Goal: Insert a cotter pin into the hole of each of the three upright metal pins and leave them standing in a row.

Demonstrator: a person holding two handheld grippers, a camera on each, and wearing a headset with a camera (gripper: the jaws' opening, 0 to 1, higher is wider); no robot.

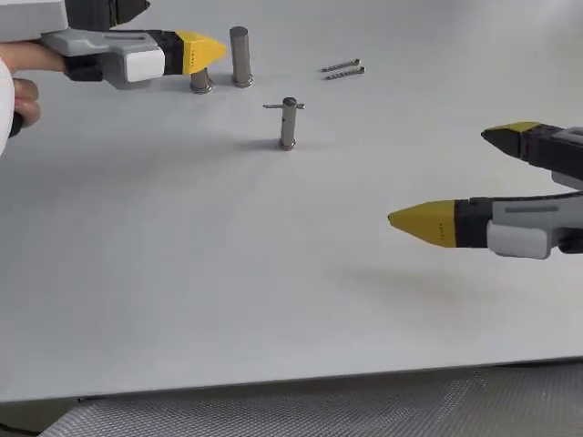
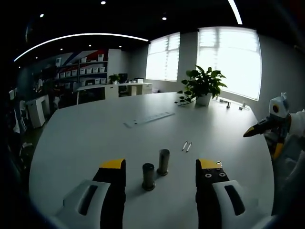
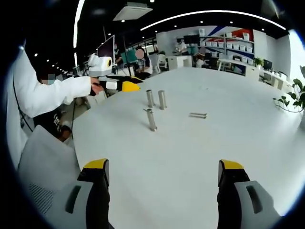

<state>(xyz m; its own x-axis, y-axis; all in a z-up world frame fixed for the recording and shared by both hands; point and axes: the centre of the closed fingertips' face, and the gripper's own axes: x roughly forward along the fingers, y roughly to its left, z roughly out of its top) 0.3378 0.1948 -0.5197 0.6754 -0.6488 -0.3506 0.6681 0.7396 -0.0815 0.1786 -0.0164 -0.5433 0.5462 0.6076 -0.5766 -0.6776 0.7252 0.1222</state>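
Observation:
Three upright metal pins stand at the far side of the white table (image 1: pixel 182 273). The nearest pin (image 1: pixel 289 123) (image 3: pixel 151 119) has a cotter pin through its top hole. Two bare pins (image 1: pixel 240 56) (image 1: pixel 201 82) stand side by side behind it, also in the left gripper view (image 2: pixel 164 162) (image 2: pixel 148 176). Two loose cotter pins (image 1: pixel 342 69) (image 2: pixel 187 146) (image 3: pixel 198 115) lie to their right. My left gripper (image 1: pixel 187 27) (image 2: pixel 161 164) is open, low over the table, its jaws either side of the two bare pins. Nearer and to the right, my right gripper (image 1: pixel 437 177) (image 3: pixel 164 164) is open and holds nothing.
The table's front edge (image 1: pixel 291 382) runs along the bottom of the head view. A potted plant (image 2: pixel 202 86) and a long flat strip (image 2: pixel 148 118) sit far across the table. A person's white sleeve (image 3: pixel 52 95) shows behind the left gripper.

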